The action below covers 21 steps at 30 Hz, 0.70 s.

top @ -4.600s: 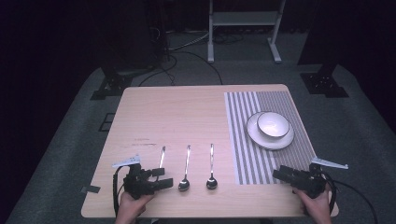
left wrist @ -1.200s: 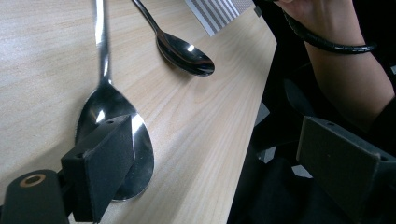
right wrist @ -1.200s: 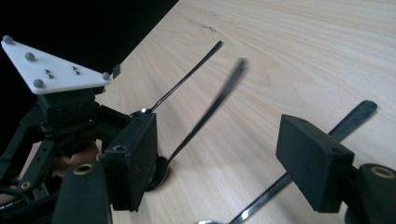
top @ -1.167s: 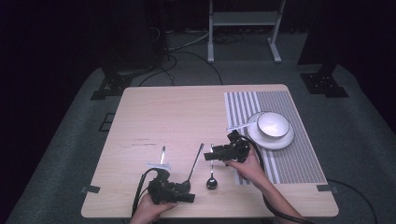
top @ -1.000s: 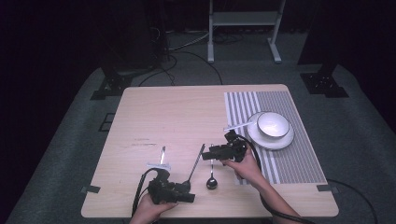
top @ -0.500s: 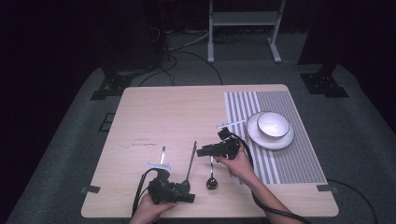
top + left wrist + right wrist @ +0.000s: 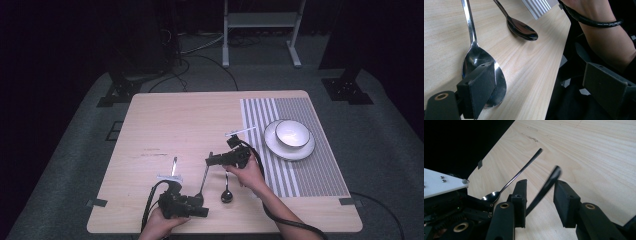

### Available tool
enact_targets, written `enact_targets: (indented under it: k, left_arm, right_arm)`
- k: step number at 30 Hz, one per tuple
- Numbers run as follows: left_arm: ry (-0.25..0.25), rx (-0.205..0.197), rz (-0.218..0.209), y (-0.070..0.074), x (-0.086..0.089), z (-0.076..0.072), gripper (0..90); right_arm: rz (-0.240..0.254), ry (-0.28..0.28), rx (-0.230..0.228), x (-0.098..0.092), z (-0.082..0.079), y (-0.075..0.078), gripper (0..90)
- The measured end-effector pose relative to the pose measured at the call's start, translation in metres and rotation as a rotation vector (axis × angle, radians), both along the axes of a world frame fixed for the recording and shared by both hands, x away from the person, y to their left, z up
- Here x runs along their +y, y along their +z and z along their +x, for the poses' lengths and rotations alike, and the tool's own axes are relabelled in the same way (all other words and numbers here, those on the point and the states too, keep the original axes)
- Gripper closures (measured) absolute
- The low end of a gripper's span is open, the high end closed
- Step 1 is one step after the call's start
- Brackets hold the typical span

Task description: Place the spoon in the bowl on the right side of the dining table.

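Three metal spoons lie on the wooden table [image 7: 175, 120]. The middle spoon [image 7: 202, 179] has its bowl [image 7: 477, 58] under one pad of my left gripper [image 7: 204, 212], whose jaws stand wide open [image 7: 539, 72]. Its handle [image 7: 544, 188] slants up, blurred, between the jaws of my right gripper [image 7: 209, 161] [image 7: 541, 183]. Those jaws have just been closing, and a gap still shows on each side of the handle. The left spoon [image 7: 173, 165] [image 7: 520, 173] and the right spoon [image 7: 226, 192] [image 7: 521, 28] lie flat.
A white bowl [image 7: 292, 132] sits on a white plate [image 7: 272, 145] on the striped placemat [image 7: 310, 170] at the right. The person's right forearm [image 7: 609, 42] crosses near the table's front edge. The left gripper's body [image 7: 446, 202] lies close beside the right gripper's jaws.
My right gripper came from the table's front right to the middle, then slid left around the middle spoon's handle with its jaws narrowing. The handle swung left. The left gripper stayed put.
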<state>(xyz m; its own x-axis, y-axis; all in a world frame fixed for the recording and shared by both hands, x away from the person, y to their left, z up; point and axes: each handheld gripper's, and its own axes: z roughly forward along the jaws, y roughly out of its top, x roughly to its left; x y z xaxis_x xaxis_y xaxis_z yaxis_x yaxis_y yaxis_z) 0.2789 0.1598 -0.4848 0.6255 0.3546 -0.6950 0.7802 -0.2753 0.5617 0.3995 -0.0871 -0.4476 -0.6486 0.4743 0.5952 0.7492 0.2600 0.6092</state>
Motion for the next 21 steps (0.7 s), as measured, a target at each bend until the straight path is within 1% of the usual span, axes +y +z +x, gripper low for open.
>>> enact_targets:
  k: [1,2,4,7,9,13,14,16,18,20,21]
  left_arm:
    - [-0.001,-0.001,0.000,0.000,0.000,0.000,9.9]
    - [-0.001,-0.001,0.000,0.000,0.000,0.000,9.9]
    - [-0.005,-0.002,0.003,0.000,0.000,0.000,10.0]
    - [0.000,0.002,-0.004,0.000,0.000,0.000,10.0]
    - [-0.001,0.001,-0.004,0.000,0.000,0.000,10.0]
    - [-0.006,-0.007,-0.004,-0.001,0.002,0.000,10.1]
    - [-0.005,-0.009,-0.004,-0.001,0.002,0.000,11.6]
    - [0.002,-0.007,-0.011,-0.001,0.003,0.000,11.9]
    - [0.001,-0.015,-0.004,-0.001,0.003,0.000,11.8]
    - [0.004,-0.021,-0.002,0.000,0.003,0.000,11.0]
    - [0.006,-0.022,0.007,0.001,0.003,0.000,9.7]
  right_arm:
    - [0.001,0.004,0.004,0.000,0.000,0.000,69.7]
    - [-0.001,0.006,0.006,0.001,0.000,0.000,71.5]
    - [0.006,0.004,0.011,0.002,0.001,-0.001,72.0]
    - [0.023,0.003,0.030,0.002,0.004,-0.002,78.0]
    - [0.041,0.003,0.046,0.002,0.006,-0.004,79.6]
    - [0.094,0.012,0.087,0.000,0.009,-0.007,82.9]
    - [0.116,0.018,0.102,0.000,0.009,-0.008,83.9]
    - [0.142,0.024,0.122,-0.002,0.010,-0.009,85.5]
    - [0.159,0.030,0.132,-0.003,0.011,-0.009,86.8]
    - [0.189,0.033,0.141,-0.004,0.011,-0.009,88.6]
    - [0.198,0.034,0.146,-0.004,0.011,-0.008,89.0]
